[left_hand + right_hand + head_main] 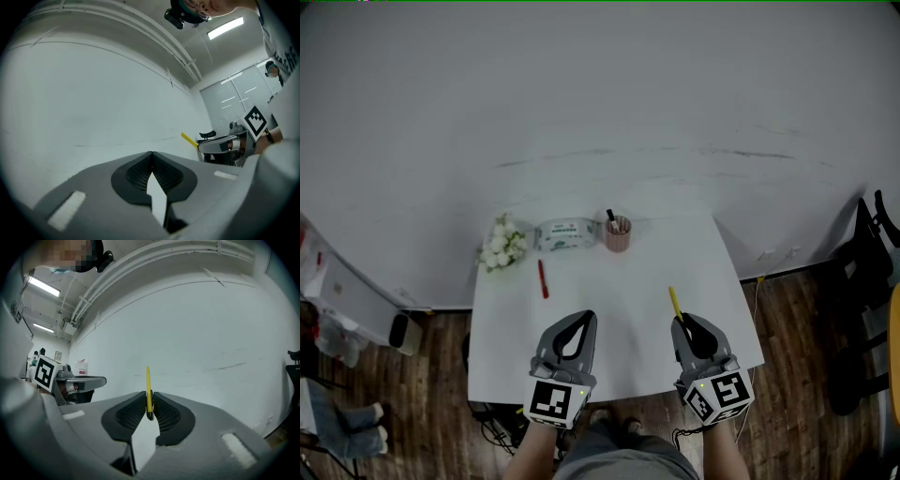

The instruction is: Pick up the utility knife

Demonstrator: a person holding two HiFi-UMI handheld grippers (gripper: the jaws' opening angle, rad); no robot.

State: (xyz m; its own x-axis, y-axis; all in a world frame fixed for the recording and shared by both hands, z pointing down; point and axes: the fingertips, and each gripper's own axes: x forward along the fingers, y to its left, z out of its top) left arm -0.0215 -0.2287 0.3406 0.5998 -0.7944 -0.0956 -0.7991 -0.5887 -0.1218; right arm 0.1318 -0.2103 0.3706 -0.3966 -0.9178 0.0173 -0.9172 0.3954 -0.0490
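My right gripper point(682, 322) is shut on the yellow utility knife point(674, 301), which sticks out ahead of the jaws above the white table point(619, 356). In the right gripper view the utility knife point(148, 392) stands thin and upright, pinched between the two pads of that gripper point(149, 405). My left gripper point(582, 319) hovers over the table's front left, shut with nothing in it. In the left gripper view its pads point(151, 165) meet, and the knife point(189, 139) and the right gripper point(220, 146) show at the right.
At the table's far edge stand a pink cup point(618, 234) with pens, a wipes packet point(563, 234) and a white flower bunch point(503, 245). A red pen point(543, 278) lies left of centre. Dark chairs point(872, 281) stand at the right, clutter point(337, 309) at the left.
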